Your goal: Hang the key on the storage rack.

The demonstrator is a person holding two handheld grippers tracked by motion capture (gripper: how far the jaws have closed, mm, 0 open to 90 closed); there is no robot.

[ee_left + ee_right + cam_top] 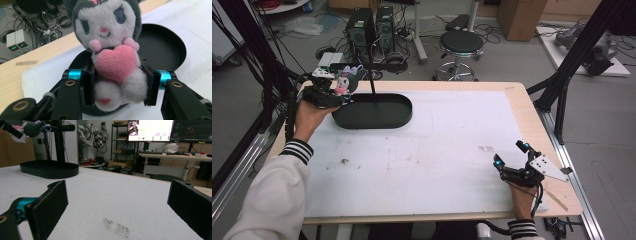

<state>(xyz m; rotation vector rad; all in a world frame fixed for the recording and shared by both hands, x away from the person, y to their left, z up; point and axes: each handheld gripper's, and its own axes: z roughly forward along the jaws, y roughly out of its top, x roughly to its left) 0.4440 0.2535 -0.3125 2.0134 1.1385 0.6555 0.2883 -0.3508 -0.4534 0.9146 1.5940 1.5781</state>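
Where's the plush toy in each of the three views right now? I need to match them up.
High view: plush toy at far left, in the left gripper, above the black tray's left end.
Left gripper view: centre, clamped between the jaws.
Right gripper view: top left corner.
Shared landmark: the black tray.

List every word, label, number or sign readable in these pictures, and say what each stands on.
None can be read.
Green digits glow on the two small grey boxes on the floor: too blurred to read.
The monitor behind the table shows text and coloured panels: too small to read.
The plush toy in the left gripper carries no lettering, just a pink heart.
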